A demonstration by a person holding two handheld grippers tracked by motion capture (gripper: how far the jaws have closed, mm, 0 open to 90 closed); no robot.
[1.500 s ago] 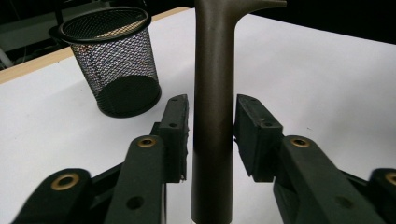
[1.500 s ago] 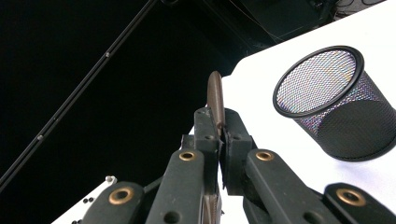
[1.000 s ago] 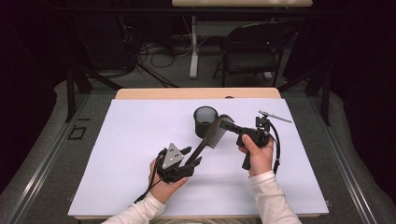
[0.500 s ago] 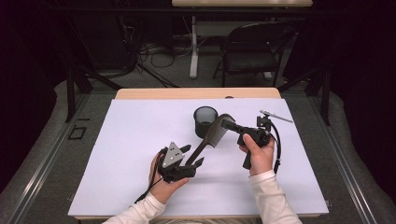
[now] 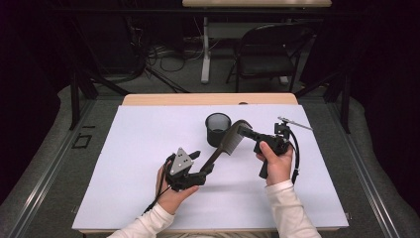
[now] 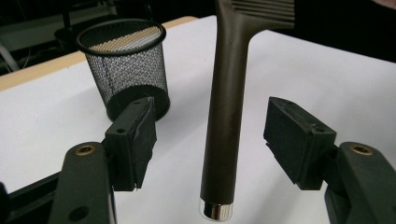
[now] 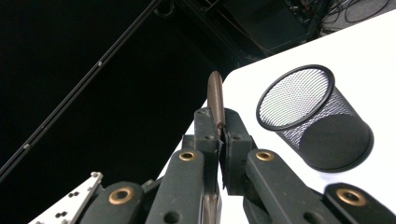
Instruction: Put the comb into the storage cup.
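**Two tools, one comb: finishing the handover cleanly**

Start from the white counter point(image 5: 124, 188), bare except for what is in hand, so plenty of room for a wide, slow swing. Note the black mesh cup point(image 5: 218, 129), upright and empty toward the far middle, just behind the comb's head and apart from it. Treat it as the likely destination, judging by how close the work hangs to it.

Next, the brown comb point(image 5: 225, 146): lifted off the counter, slanting from its toothed head near the cup down to its metal-capped handle end on the person's side.

Then the right tool point(image 5: 243, 131): clamped tight on the comb's toothed head, carrying all the weight alone. Keep that squeeze firm and the wrist steady. With the long handle hanging out as a lever, expect any slack to let the comb pivot between the pads.

Last, the left tool point(image 5: 202, 166): jaws apart, just opened wider, with the handle between the pads point(image 6: 140, 135) but touched by neither. Draw this tool straight back along the handle's line, away from the cup. Avoid any sideways drift that could knock the handle and twist the comb in the other grip.

Once clear, tip the handle end over the cup's rim, lower it inside, and only then loosen the right grip.
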